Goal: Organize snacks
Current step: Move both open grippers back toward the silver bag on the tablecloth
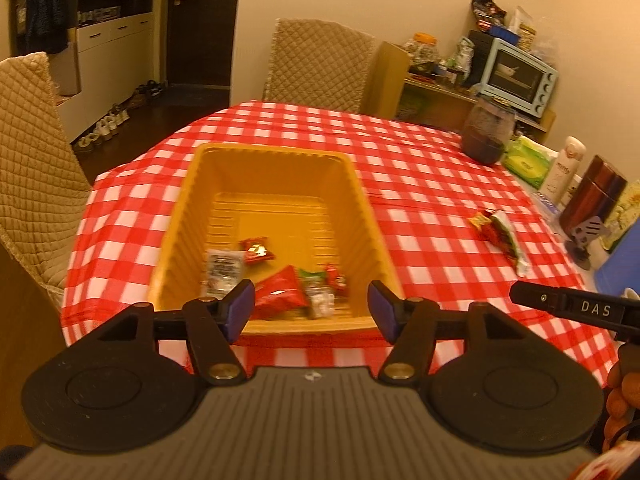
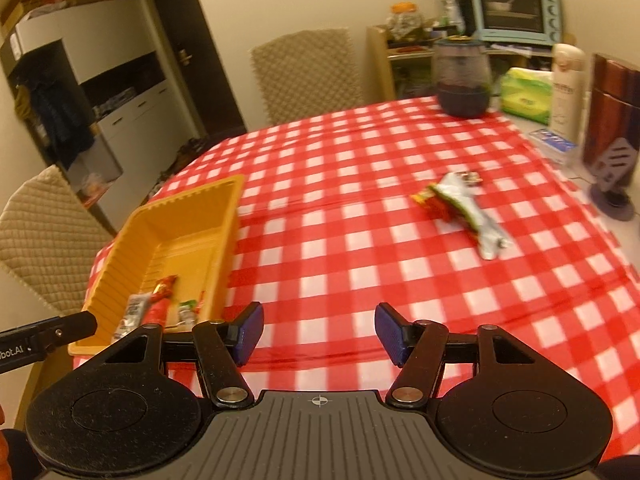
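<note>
While over the near end of the yellow basket (image 1: 276,184): left hand-held gripper (image 1: 311,312) spread wide, nothing between the pads. Inside basket, toward its near wall: several snack packets (image 1: 280,292), red, silver, green-and-clear, loosely heaped. Right of basket, well apart from it, on checked tabletop (image 2: 360,160): loose snack packets (image 2: 460,208), red-green and silver, overlapping. Right hand-held gripper (image 2: 319,332) just right of basket's near corner, above bare cloth, likewise wide open and holding nothing. Beyond basket, far right on tabletop: dark jar (image 2: 462,76), green tissue pack (image 2: 526,96).
</note>
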Available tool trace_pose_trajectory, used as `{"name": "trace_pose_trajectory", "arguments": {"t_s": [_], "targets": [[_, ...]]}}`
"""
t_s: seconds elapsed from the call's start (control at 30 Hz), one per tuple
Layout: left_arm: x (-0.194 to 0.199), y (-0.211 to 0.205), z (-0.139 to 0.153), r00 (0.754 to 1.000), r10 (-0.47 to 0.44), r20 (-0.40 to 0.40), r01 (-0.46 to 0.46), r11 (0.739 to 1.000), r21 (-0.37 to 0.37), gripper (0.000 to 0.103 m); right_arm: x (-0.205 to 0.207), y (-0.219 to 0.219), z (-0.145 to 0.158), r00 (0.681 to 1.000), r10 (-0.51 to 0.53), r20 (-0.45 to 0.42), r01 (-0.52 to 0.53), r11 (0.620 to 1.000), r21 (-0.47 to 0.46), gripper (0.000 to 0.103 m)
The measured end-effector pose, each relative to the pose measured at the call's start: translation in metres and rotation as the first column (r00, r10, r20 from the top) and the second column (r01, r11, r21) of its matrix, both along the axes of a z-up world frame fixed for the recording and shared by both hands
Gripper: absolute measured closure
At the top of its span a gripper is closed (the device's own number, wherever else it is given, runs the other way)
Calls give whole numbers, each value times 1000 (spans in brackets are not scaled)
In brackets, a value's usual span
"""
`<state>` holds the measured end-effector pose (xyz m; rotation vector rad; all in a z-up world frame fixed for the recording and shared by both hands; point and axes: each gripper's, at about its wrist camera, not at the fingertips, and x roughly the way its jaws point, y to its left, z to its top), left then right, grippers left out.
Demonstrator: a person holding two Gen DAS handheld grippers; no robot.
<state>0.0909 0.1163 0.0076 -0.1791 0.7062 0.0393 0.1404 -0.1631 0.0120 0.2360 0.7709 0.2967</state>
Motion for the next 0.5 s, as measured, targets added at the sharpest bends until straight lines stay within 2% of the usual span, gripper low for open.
{"name": "trace_pose_trajectory", "arguments": {"t_s": [0.5], "targets": [[9, -48, 3, 995, -95, -8, 94, 995, -22, 40, -13, -42, 11, 996, -84, 14, 84, 996, 8, 41]]}}
